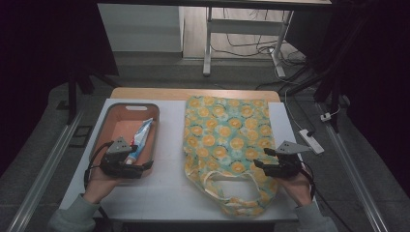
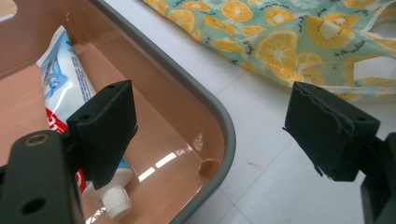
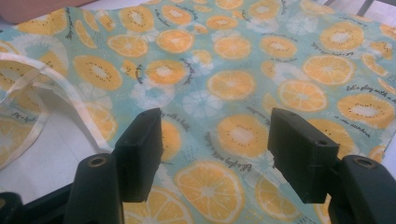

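Left gripper (image 1: 143,166): we see its jaws spread wide with nothing between them, straddling the near right corner of the tray (image 1: 153,112); in the left gripper view one jaw hangs inside the tray and the other over the white tabletop (image 1: 169,145). Toothpaste tube (image 1: 139,139): it lies inside the brown, grey-rimmed tray, its white cap toward the person, just beside the inner jaw; we cannot tell whether they touch. Right gripper (image 1: 258,164): its jaws stand apart and hold nothing, poised over the near right part of the fruit-print bag (image 1: 225,130). The bag lies flat on the table's right half, its pale handles (image 1: 227,179) looped toward the near edge. Surface: a white top with a wooden strip (image 1: 193,93) along the far side. Room: dim, with grey floor, a white desk frame (image 1: 209,43), loose cables and a power strip (image 1: 312,140) on the floor at the right.
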`<state>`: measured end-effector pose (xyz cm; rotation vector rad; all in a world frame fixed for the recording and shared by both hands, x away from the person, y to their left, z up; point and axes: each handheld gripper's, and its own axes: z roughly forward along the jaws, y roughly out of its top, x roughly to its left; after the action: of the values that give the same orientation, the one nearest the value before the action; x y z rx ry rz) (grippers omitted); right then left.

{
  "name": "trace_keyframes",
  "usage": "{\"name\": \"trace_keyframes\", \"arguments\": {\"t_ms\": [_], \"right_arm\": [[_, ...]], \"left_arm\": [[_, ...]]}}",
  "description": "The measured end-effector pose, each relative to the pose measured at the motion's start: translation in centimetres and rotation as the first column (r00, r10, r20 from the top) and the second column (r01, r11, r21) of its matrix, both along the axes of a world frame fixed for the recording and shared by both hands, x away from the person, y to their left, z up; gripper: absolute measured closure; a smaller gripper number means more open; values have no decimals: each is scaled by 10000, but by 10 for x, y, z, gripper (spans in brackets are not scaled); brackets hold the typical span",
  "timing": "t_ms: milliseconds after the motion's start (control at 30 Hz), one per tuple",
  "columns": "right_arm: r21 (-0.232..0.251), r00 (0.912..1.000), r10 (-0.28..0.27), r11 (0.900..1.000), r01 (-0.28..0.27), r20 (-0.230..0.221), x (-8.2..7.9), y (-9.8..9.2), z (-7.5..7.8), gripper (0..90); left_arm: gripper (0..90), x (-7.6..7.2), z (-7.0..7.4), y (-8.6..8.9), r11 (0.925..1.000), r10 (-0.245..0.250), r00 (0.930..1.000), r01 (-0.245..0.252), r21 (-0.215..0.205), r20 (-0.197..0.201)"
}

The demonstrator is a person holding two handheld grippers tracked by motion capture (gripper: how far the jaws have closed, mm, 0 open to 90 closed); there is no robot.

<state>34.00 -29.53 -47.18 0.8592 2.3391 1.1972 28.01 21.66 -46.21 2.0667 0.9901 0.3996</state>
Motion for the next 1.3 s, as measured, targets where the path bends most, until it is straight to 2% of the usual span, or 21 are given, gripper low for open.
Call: {"name": "trace_keyframes", "arguments": {"t_ms": [267,367,667,867,1033,1300], "right_arm": [[150,9999,-32,9999,34,-97,-3,-5,-2,356],[274,10000,-15,9996,14,29,-2,-4,0,356],[76,9997,182,9998,-183,150,0,2,1,354],[241,9995,173,9995,-179,274,-2,3,3,354],[215,9996,259,9994,-262,138,-2,4,0,354],[319,9996,229,9992,-234,160,1,5,1,351]], "left_arm": [[168,2,0,-5,9998,-180,9998,180,2,14],[168,0,1,-4,9999,-154,9998,153,6,109],[171,-3,1,-3,10000,-76,9998,77,-52,205],[170,-4,1,-6,9996,-290,9993,291,-45,251],[170,-3,2,-4,9996,-235,9994,239,-137,267],[170,-2,1,-5,9993,-320,9993,323,-167,193]]}}
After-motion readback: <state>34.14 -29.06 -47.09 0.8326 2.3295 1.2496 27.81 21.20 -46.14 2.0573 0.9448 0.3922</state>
